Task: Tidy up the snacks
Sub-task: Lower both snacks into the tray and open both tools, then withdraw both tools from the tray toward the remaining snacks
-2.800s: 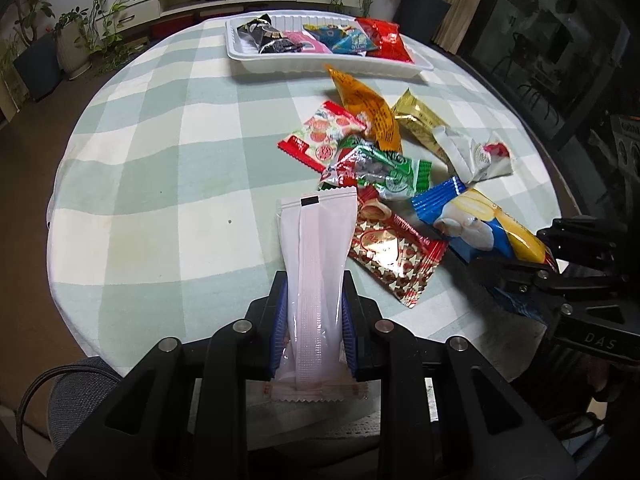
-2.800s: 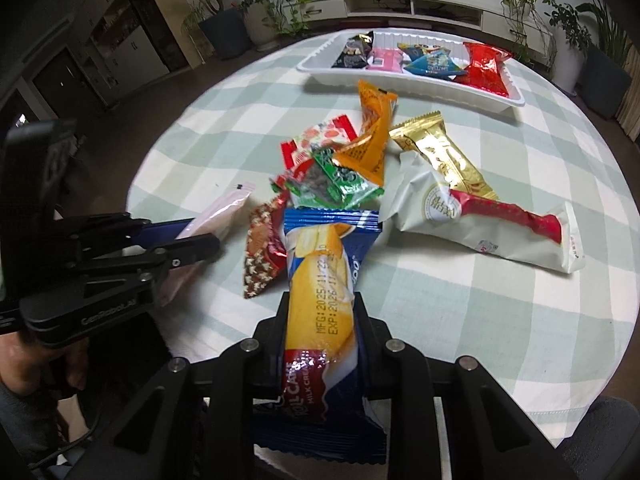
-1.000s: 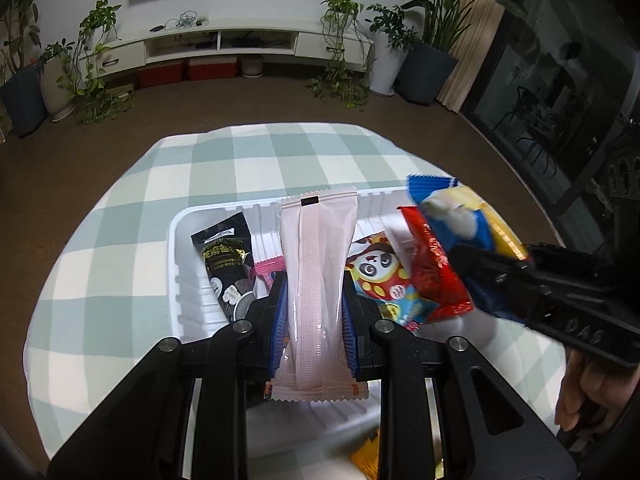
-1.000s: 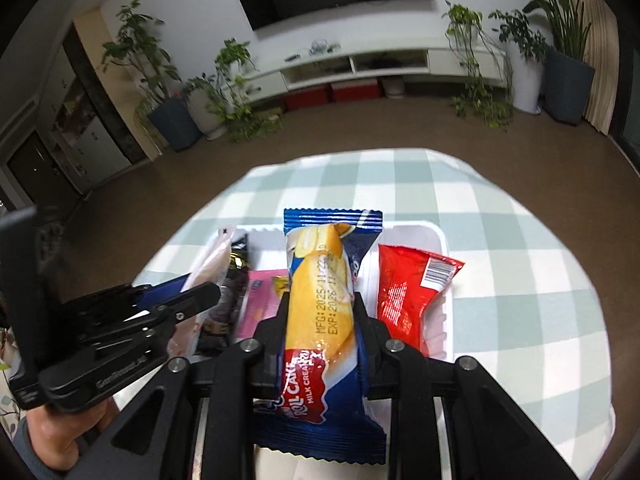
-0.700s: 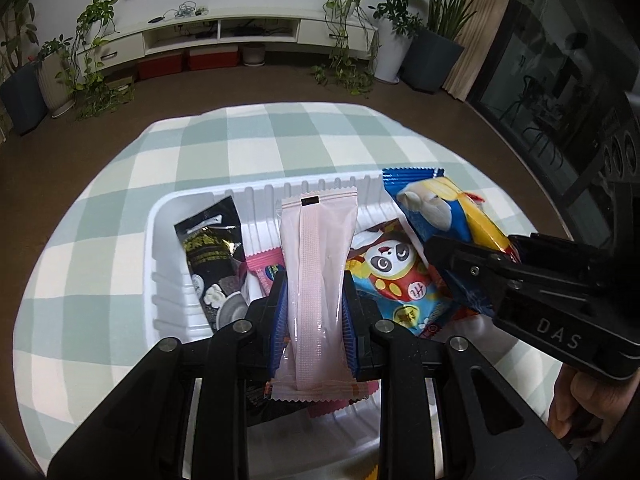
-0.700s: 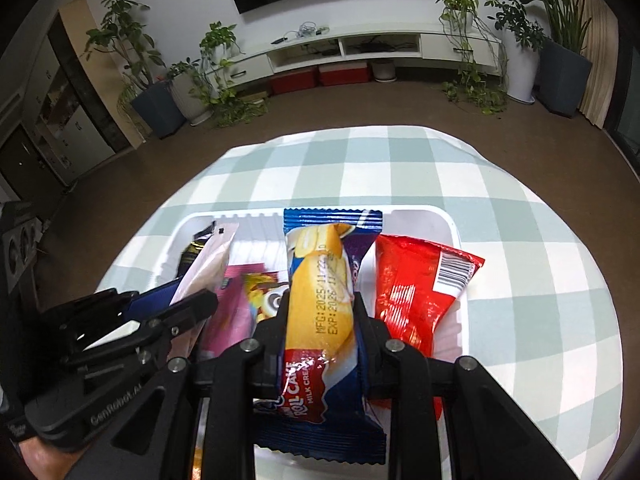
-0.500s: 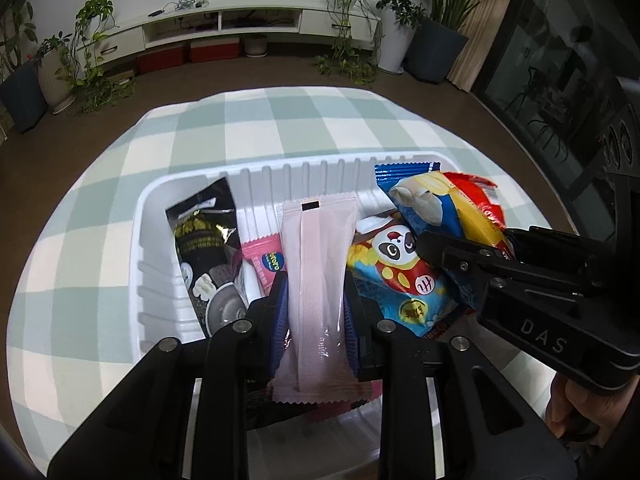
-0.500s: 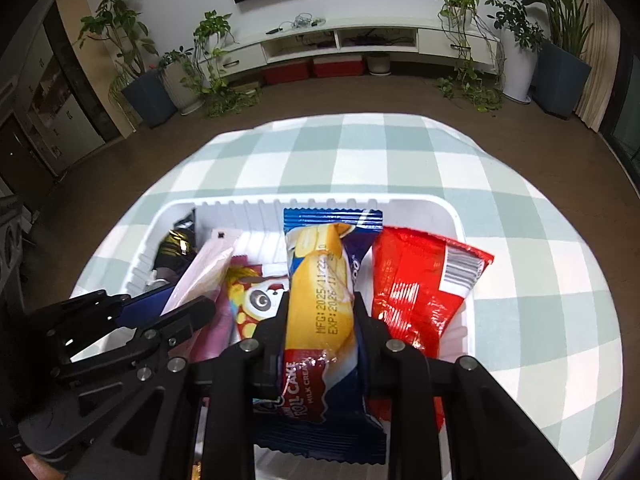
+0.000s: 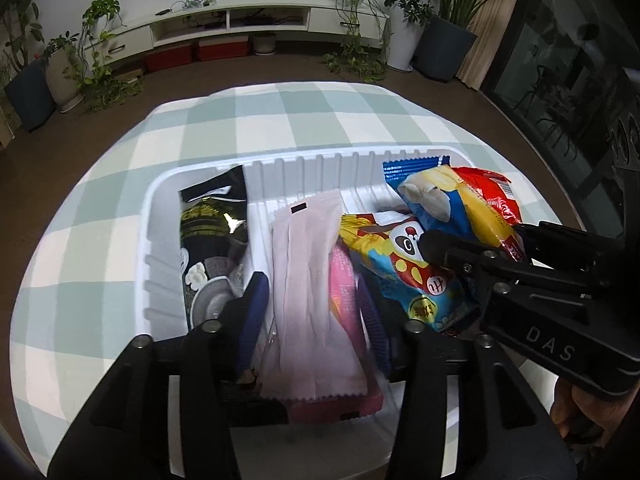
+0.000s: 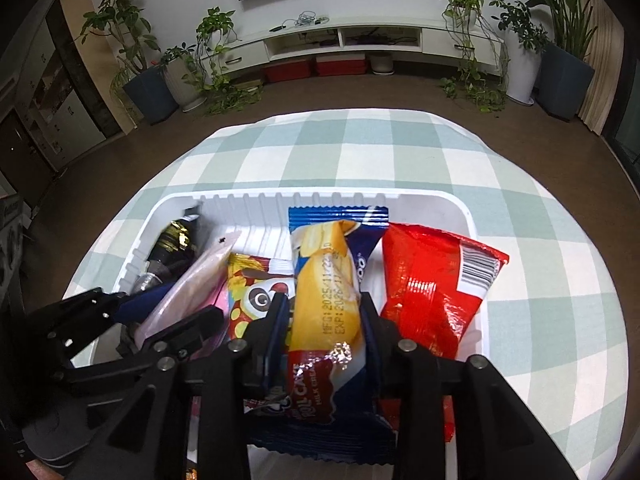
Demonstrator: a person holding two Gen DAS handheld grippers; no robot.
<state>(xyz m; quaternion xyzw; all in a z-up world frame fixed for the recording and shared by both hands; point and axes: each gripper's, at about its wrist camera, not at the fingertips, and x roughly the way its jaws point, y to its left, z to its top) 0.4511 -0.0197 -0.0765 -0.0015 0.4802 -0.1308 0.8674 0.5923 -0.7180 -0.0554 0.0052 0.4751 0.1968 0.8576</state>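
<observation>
A white ribbed tray point(image 9: 280, 164) point(image 10: 248, 200) sits on the checked table. My left gripper point(image 9: 310, 284) is open, its jaws spread wide around a pale pink packet point(image 9: 310, 280) that lies loose in the tray on a bright pink packet point(image 9: 344, 292). My right gripper point(image 10: 323, 304) has its jaws parted beside a blue and yellow roll cake packet point(image 10: 324, 300) resting in the tray. In the tray also lie a black packet point(image 9: 212, 232), a panda packet point(image 9: 404, 264) and a red packet point(image 10: 432, 284).
The green and white checked tablecloth point(image 10: 360, 148) covers the round table, whose far edge lies just past the tray. Beyond it are brown floor, potted plants point(image 10: 148, 80) and a white TV cabinet point(image 10: 340, 44).
Both grippers came down from above the tray into it. Both sets of jaws have opened, and the pink packet and the roll cake now rest in the tray.
</observation>
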